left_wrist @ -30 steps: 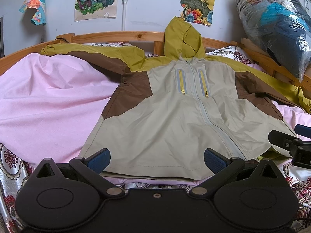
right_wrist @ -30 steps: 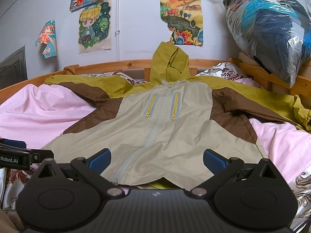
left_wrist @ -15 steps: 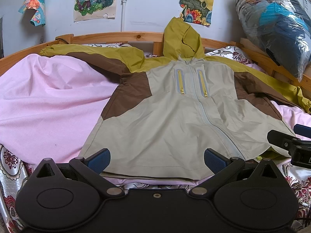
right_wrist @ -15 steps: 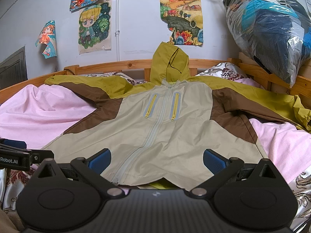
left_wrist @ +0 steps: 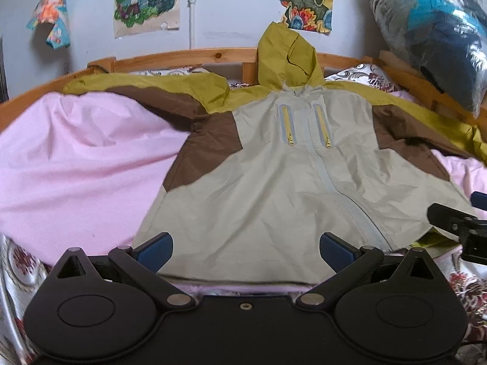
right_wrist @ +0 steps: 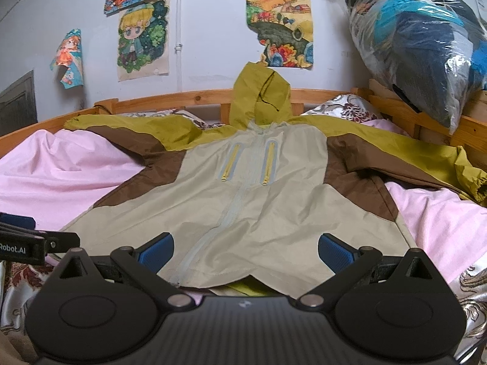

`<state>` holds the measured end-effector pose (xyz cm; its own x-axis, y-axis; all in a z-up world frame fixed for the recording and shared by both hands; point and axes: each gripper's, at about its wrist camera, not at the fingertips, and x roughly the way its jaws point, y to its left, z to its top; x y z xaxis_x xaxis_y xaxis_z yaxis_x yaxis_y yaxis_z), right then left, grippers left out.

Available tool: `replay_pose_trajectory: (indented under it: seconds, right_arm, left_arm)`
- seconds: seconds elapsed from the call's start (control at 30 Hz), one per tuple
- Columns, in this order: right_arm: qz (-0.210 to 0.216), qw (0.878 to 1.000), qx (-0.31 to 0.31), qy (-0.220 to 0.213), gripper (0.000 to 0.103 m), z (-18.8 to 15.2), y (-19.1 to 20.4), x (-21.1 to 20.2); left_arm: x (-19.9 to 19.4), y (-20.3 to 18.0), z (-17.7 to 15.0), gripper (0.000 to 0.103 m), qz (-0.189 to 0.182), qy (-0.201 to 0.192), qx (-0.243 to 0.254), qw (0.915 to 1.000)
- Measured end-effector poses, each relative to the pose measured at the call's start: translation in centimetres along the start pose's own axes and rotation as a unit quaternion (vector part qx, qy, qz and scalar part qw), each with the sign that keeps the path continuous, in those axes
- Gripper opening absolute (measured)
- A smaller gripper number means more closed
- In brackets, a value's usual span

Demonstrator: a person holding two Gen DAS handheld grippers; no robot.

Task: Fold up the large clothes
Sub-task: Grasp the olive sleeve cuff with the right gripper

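Note:
A large hooded jacket [left_wrist: 274,188], beige with brown sides and olive-yellow sleeves and hood, lies spread face up on a pink sheet [left_wrist: 76,164]. Its sleeves stretch left and right, and its hood leans on the headboard. It also shows in the right wrist view [right_wrist: 258,200]. My left gripper [left_wrist: 245,251] is open and empty, hovering just before the jacket's bottom hem, left of the zip. My right gripper [right_wrist: 245,251] is open and empty at the hem, right of the zip. Each gripper shows at the edge of the other's view.
A wooden headboard [left_wrist: 188,56] runs along the far side under a wall with posters. A plastic bag of dark bedding [right_wrist: 420,39] rests on the rail at far right. A patterned quilt [left_wrist: 18,273] lies under the pink sheet.

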<state>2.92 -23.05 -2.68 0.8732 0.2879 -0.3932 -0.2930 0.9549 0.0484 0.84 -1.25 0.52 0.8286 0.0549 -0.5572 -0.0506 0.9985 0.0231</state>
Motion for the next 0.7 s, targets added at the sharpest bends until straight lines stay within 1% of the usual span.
replay_pose_trajectory:
  seconds: [0.1, 0.17, 0.27, 0.33, 0.4, 0.5, 0.57, 0.7]
  right_arm:
    - [-0.011, 1.000, 0.015, -0.007, 0.103, 0.2, -0.6, -0.2]
    - [-0.013, 0.999, 0.035, -0.009, 0.103, 0.5, -1.5, -0.2]
    - [-0.020, 0.996, 0.084, -0.014, 0.103, 1.2, -3.8, -0.3]
    - [-0.034, 0.993, 0.114, -0.019, 0.103, 1.9, -5.6, -0.3]
    - [-0.050, 0.990, 0.131, -0.025, 0.103, 2.6, -7.5, -0.1]
    - [-0.072, 0.987, 0.138, -0.028, 0.103, 3.9, -9.8, 0.4]
    - [-0.088, 0.987, 0.135, -0.014, 0.103, 4.9, -11.2, 1.2]
    - [-0.146, 0.978, 0.136, 0.054, 0.103, 7.0, -13.0, 3.3]
  left_arm:
    - [0.4, -0.9, 1.9, 0.102, 0.013, 0.008, 0.017, 0.9997]
    - [0.4, -1.2, 3.5, 0.102, 0.011, 0.006, 0.018, 0.9998]
    - [0.2, -1.9, 6.3, 0.102, 0.004, -0.009, 0.025, 0.9996]
    - [0.0, -2.4, 8.0, 0.102, 0.003, -0.021, 0.033, 0.9992]
    - [-0.2, -3.0, 9.7, 0.102, -0.001, -0.033, 0.043, 0.9985]
    - [-0.2, -3.9, 12.2, 0.102, -0.009, -0.045, 0.059, 0.9972]
    - [0.1, -4.4, 13.6, 0.102, -0.019, -0.048, 0.062, 0.9967]
    - [1.7, -5.1, 15.8, 0.102, -0.044, -0.051, 0.069, 0.9953]
